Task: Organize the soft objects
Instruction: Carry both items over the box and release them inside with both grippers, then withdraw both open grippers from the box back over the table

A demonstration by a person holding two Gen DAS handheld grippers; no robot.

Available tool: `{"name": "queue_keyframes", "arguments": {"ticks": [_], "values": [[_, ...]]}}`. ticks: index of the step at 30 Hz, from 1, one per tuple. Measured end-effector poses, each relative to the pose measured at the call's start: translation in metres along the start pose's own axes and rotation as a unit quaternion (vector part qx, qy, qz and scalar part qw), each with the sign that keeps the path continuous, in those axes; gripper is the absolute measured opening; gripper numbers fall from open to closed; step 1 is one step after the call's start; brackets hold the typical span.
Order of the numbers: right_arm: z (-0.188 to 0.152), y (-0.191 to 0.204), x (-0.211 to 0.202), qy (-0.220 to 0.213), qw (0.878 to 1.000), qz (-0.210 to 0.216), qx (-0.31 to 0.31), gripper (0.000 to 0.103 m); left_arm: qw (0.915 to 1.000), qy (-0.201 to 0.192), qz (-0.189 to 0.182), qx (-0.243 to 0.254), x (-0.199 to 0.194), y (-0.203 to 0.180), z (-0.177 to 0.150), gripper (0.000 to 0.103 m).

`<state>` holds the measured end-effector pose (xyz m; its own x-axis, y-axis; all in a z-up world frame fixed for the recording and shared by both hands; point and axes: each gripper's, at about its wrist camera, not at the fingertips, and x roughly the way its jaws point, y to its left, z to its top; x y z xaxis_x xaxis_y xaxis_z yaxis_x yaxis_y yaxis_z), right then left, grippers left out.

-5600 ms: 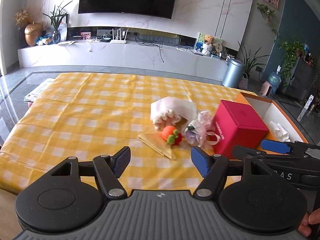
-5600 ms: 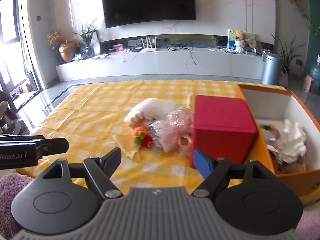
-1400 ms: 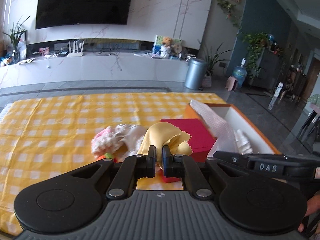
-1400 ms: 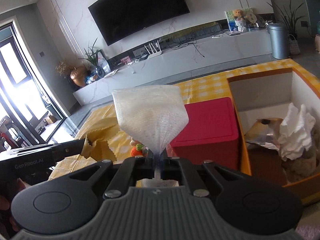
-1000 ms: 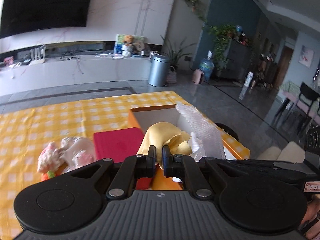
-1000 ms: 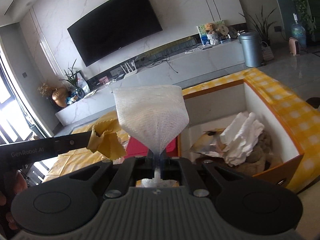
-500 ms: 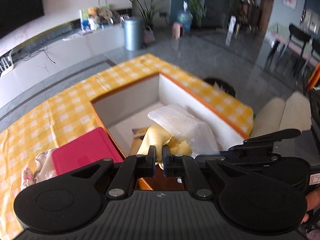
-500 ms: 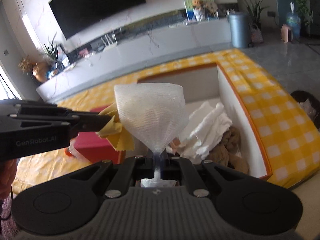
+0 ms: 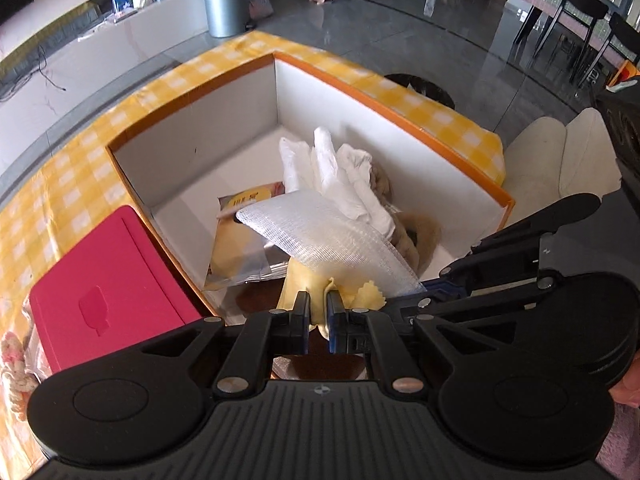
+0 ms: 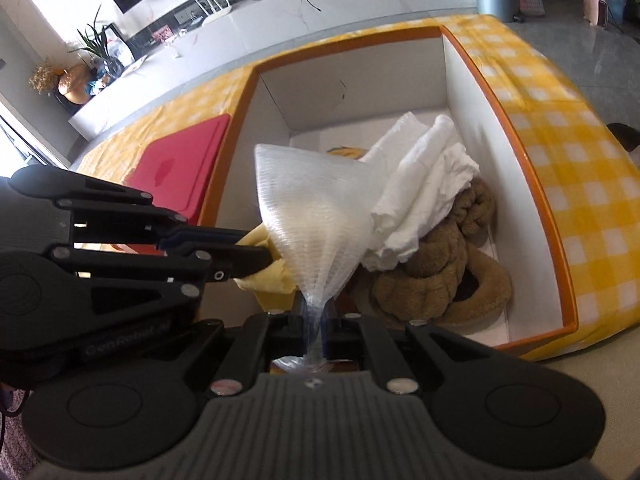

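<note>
Bright daylight fills both views. In the right wrist view, glare burns out the far left beyond the orange-rimmed white cardboard box point(image 10: 532, 184), whose near edge smears with motion blur. Its inner walls cast soft shadows. Fisheye bending curves everything around the box.

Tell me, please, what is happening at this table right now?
A person is tidying soft things into an orange-rimmed box using two handheld grippers. The left gripper is shut on a yellow cloth, and the right gripper is shut on a white mesh cloth. Both hang over the box, which already holds a white towel, a brown plush item and a printed packet. A red box sits beside it on the yellow checked tablecloth.
</note>
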<state>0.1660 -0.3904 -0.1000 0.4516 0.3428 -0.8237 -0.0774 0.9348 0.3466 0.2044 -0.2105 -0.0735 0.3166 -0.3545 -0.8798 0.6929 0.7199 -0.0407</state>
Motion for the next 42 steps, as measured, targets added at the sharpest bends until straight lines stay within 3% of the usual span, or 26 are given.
{"name": "queue_keyframes", "arguments": {"ticks": [4, 7, 9, 11, 13, 19, 26, 32, 36, 42], "values": [[0.0, 0.002, 0.002, 0.005, 1.0, -0.006, -0.004, 0.007, 0.9999, 0.005, -0.001, -0.01, 0.003, 0.002, -0.001, 0.012], [0.001, 0.005, -0.001, 0.004, 1.0, -0.021, -0.01, 0.011, 0.9999, -0.001, 0.008, -0.012, -0.003, 0.002, -0.002, 0.02], [0.002, 0.009, -0.004, 0.002, 0.999, -0.039, -0.021, 0.023, 0.9998, -0.008, 0.014, -0.014, -0.009, 0.003, -0.002, 0.023], [0.004, 0.01, -0.007, 0.0, 0.998, -0.057, -0.032, 0.033, 0.9996, -0.014, 0.016, -0.02, -0.017, 0.005, -0.001, 0.035], [0.004, 0.011, -0.012, -0.001, 0.997, -0.068, -0.038, 0.034, 0.9993, -0.023, 0.015, -0.026, -0.026, 0.006, -0.001, 0.046], [0.004, 0.015, -0.034, -0.017, 0.996, -0.084, -0.035, 0.046, 0.998, -0.056, 0.009, -0.028, -0.057, 0.005, -0.002, 0.059], [-0.001, 0.038, -0.069, -0.079, 0.989, -0.116, -0.036, 0.054, 0.9944, -0.099, 0.013, -0.034, -0.093, 0.003, -0.016, 0.061], [-0.019, 0.064, -0.095, -0.158, 0.981, -0.111, -0.027, 0.06, 0.9875, -0.145, 0.034, -0.052, -0.123, 0.008, -0.04, 0.061], [-0.036, 0.086, -0.099, -0.194, 0.975, -0.1, -0.031, 0.06, 0.9802, -0.176, 0.032, -0.086, -0.142, 0.021, -0.065, 0.061], [-0.06, 0.115, -0.087, -0.216, 0.973, -0.073, -0.03, 0.063, 0.9659, -0.215, 0.062, -0.131, -0.163, 0.039, -0.107, 0.061]]}}
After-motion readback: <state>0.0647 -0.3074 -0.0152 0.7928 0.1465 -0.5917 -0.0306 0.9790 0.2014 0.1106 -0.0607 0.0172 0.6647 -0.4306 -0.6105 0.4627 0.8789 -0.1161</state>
